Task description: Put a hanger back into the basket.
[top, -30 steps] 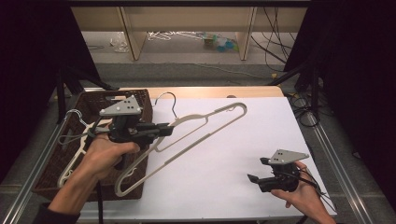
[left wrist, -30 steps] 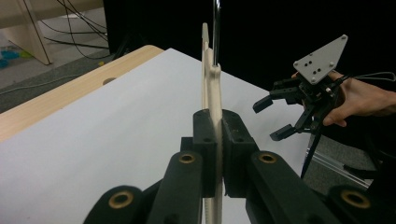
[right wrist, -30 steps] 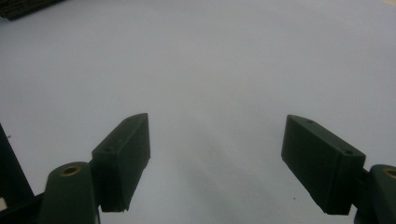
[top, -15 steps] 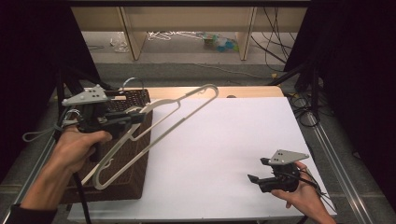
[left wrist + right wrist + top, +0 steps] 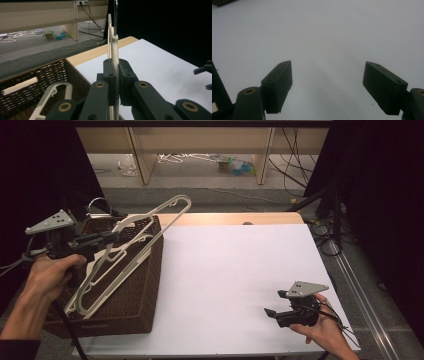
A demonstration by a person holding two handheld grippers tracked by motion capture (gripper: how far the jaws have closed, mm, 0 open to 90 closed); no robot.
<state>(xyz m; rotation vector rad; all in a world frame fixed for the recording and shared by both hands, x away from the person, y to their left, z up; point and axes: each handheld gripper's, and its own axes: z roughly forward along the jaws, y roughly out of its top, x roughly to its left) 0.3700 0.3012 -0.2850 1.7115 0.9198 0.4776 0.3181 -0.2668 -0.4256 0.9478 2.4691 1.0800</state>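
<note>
Now, line by line:

Left hand: the left hand (image 5: 47, 275) comes in from the lower left of the high view with its forearm angled up and inward; it wraps the handle of the left gripper (image 5: 111, 238), which is held level above the basket with its jaws pointing right, toward the table.

Left gripper jaws: pressed together on the cream hanger (image 5: 134, 237); the left gripper view has the hanger's thin edge (image 5: 115, 62) standing upright between the two black pads.

Held hanger, place: lifted above the wicker basket (image 5: 145, 285), tilted, its lower end down over the basket's near part and its upper end rising past the basket's far rim toward the wooden table edge (image 5: 225, 218).

Basket: dark brown wicker, at the left end of the table, partly on the white sheet (image 5: 235, 270); another pale hanger (image 5: 53, 95) lies inside it.

Right hand: the right hand (image 5: 322, 330) rests at the near right corner of the sheet, palm cupping the right gripper (image 5: 272, 312) from below, jaws pointing left.

Right gripper jaws: spread wide, with nothing between them but the bare white sheet in the right gripper view.

Writing: no legible brand, label or lettering on the hangers, basket or grippers.
</note>
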